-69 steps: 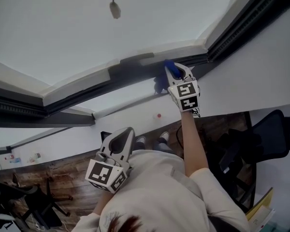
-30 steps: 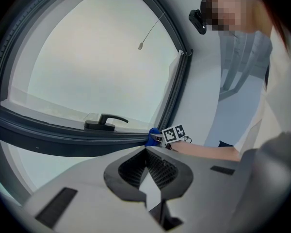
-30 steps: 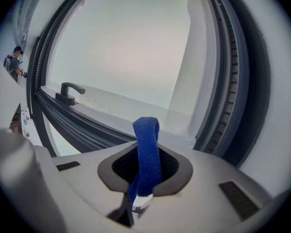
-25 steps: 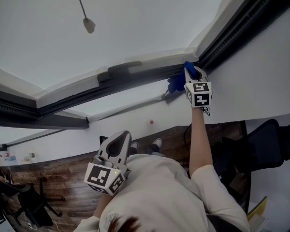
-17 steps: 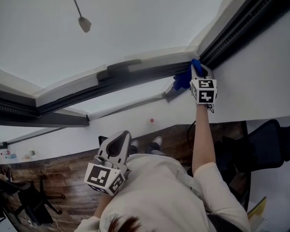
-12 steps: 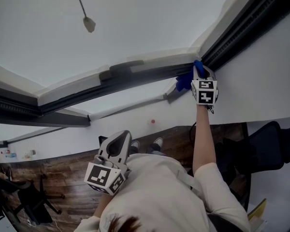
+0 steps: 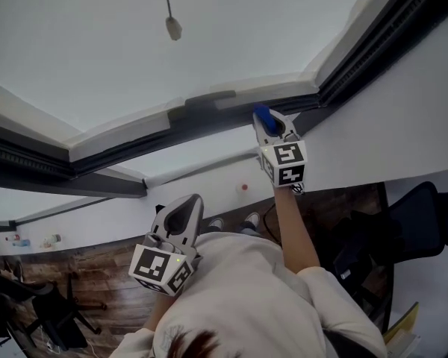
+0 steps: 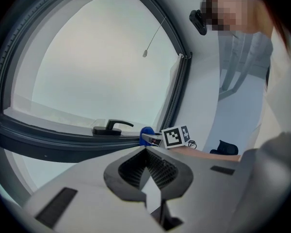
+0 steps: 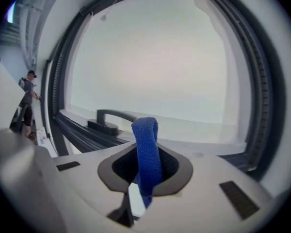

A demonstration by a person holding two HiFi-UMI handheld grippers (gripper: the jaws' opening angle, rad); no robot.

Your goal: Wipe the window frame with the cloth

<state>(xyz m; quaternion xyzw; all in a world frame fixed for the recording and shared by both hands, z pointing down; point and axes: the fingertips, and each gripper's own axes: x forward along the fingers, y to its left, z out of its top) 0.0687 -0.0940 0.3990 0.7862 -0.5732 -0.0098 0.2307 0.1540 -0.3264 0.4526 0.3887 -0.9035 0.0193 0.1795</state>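
Now, left gripper (image 7: pixel 188 206): low and left of centre in the head view, near your chest, jaws together on nothing. It sits well apart from the work.
Window handle (image 9: pixel 111 116): it juts from the lower rail, left of the cloth. Expect it to snag a leftward stroke, so plan to lift over it.
Cloth (image 9: pixel 145 149): a blue strip pinched low, its free end standing up above the jaws. It looks soft, light and floppy, so grip it close to the working end or it will fold away under pressure.
Right gripper (image 7: pixel 272 124): clamped on the cloth at the dark window frame (image 7: pixel 224 115), mid-picture in the head view. Whether the cloth touches the frame is unclear.
Corner (image 7: pixel 313 99): just right of your gripper the rail meets the grooved upright. Room is tight there, so use short strokes.
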